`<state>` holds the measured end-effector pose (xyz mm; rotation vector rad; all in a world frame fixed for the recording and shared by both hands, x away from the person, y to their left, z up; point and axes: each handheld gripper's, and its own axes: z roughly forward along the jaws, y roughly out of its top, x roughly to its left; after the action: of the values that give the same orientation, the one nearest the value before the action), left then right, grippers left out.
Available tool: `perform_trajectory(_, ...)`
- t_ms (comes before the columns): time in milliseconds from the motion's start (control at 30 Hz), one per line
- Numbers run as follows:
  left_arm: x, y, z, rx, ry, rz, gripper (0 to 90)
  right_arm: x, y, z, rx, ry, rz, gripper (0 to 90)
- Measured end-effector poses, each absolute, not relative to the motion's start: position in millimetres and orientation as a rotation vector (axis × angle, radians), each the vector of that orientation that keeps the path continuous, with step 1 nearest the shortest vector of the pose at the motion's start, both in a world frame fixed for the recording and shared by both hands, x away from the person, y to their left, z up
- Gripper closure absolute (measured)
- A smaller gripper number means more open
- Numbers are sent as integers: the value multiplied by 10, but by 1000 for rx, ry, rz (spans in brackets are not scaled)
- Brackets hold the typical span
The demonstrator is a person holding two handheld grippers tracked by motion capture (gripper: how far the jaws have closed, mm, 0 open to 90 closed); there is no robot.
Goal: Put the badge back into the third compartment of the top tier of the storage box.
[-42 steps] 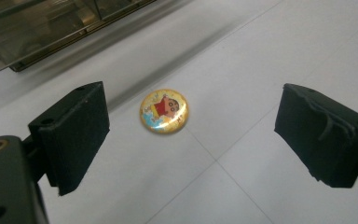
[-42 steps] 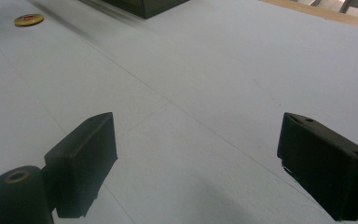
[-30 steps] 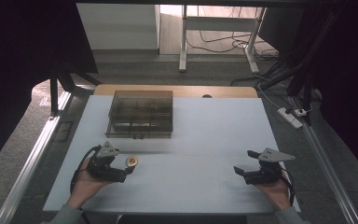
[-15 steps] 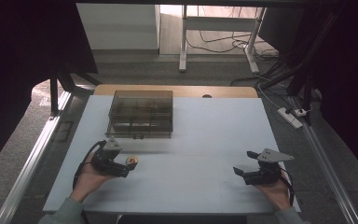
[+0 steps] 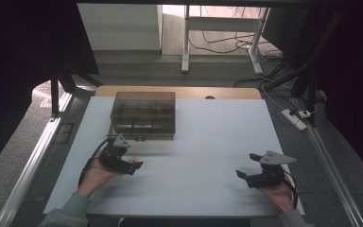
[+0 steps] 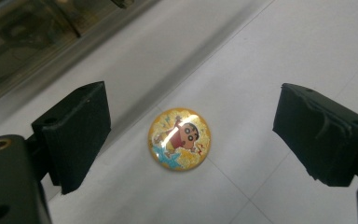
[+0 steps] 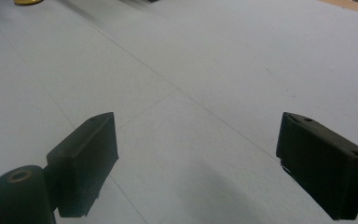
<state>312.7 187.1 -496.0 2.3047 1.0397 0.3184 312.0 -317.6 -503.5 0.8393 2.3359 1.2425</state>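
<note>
Between open jaws | left tool (image 6: 191,140) | round badge (image 6: 179,139), untouched

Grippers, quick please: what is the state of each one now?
Left gripper: open, holding nothing, jaws either side of the round yellow cartoon badge lying on the white table.
Right gripper: open, holding nothing.

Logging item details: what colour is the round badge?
Yellow-gold badge with a cartoon figure; left gripper view.
</note>
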Motion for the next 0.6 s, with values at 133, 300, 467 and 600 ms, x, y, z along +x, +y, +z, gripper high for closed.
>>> perform_trajectory(133, 3159, 1827, -4995, 2323, 1036, 318, 113, 3123, -3161, -5045, 832, 2347, 1240, 127)
perform_trajectory(300, 3195, 1795, -5045, 2353, 1038, 321, 115, 3124, -3159, -5048, 832, 2346, 1242, 128)
perform_trajectory(467, 3204, 1795, -5074, 2364, 1040, 324, 120, 3122, -3158, -5047, 829, 2347, 1240, 129)
perform_trajectory(600, 3213, 1800, -5122, 2371, 1046, 311, 128, 3122, -3157, -5050, 826, 2349, 1236, 130)
